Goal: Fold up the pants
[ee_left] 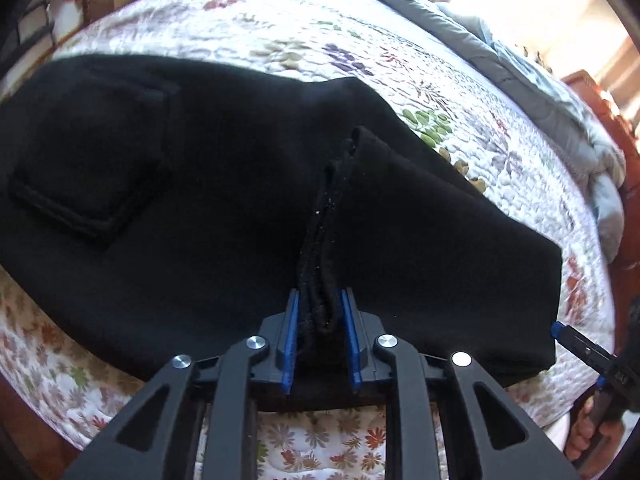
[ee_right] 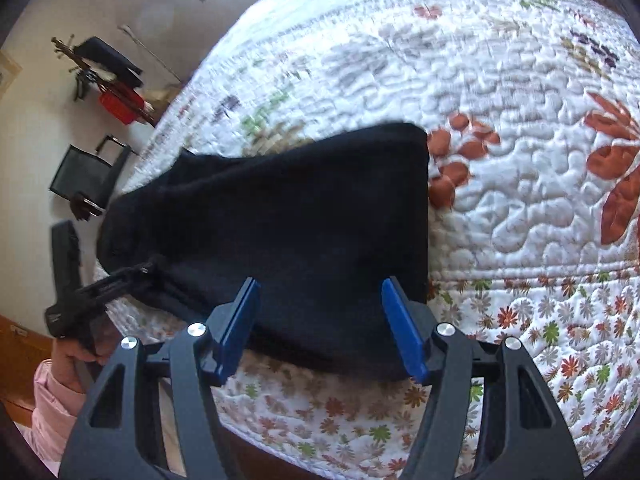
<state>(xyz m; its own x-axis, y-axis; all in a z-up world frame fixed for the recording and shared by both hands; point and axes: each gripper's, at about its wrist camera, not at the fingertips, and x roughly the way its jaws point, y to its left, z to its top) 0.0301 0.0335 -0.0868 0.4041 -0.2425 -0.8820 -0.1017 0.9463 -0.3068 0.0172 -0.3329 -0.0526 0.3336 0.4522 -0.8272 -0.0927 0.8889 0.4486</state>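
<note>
With the black pants (ee_left: 208,184) spread on the quilted bed (ee_left: 500,168), the left claw (ee_left: 320,312) pinches a raised edge while the right claw (ee_right: 320,300) hangs wide over the cuff end, so the fold is under way and next wants that edge carried across the pants.

Both wrist views look down closely on black pants (ee_left: 200,184).

Free room: bare quilt (ee_right: 520,168) beyond and right of the black pants (ee_right: 304,216) | Obstacles: grey blanket (ee_left: 532,80) heaped along the far bed edge; chair (ee_right: 86,174) beside the bed's left side
</note>
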